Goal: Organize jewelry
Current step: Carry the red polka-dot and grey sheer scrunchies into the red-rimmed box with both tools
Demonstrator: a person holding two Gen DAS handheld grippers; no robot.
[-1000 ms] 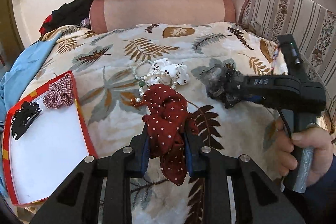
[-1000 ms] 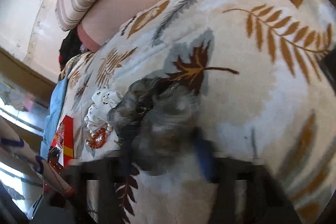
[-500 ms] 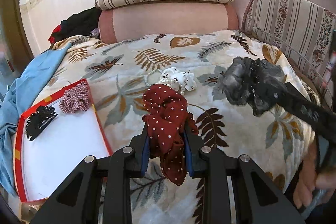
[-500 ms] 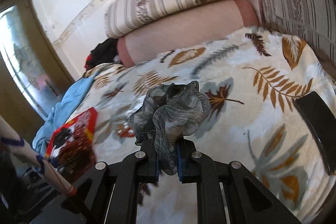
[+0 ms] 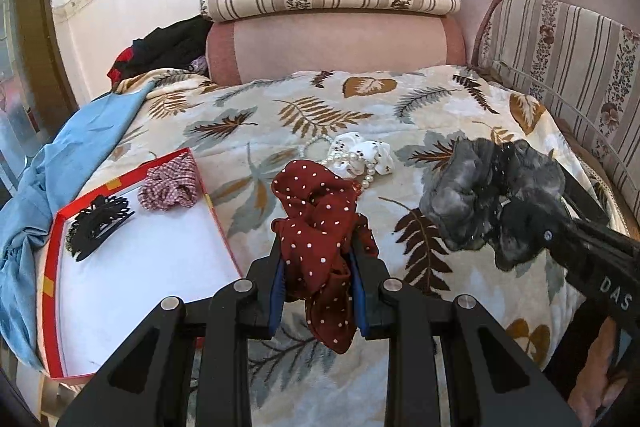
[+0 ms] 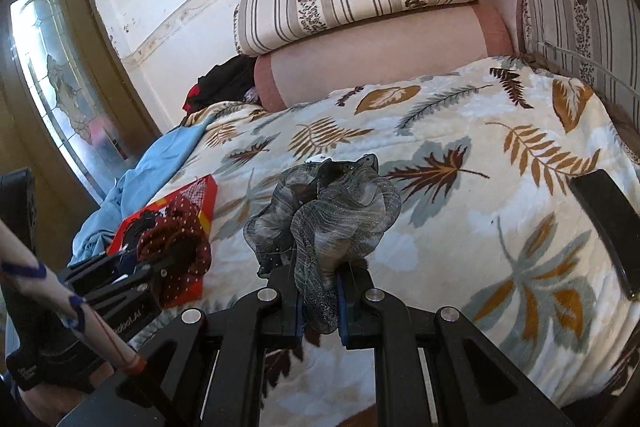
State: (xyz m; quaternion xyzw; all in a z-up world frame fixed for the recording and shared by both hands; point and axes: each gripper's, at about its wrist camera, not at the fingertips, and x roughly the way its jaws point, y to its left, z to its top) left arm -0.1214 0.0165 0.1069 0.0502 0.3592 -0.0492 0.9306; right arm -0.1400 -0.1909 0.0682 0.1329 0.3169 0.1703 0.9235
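- Risen since a second ago, the right gripper (image 6: 318,301) pinches a grey scrunchie (image 6: 324,211) above the leaf-print blanket (image 6: 500,227).
- Left gripper (image 5: 318,289) clamps a red dotted scrunchie (image 5: 316,223); red tray (image 5: 48,287) at nine o'clock.

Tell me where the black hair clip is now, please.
In the left wrist view, the black hair clip lies inside the red-rimmed box at the left, beside the checked scrunchie in the box's far corner.
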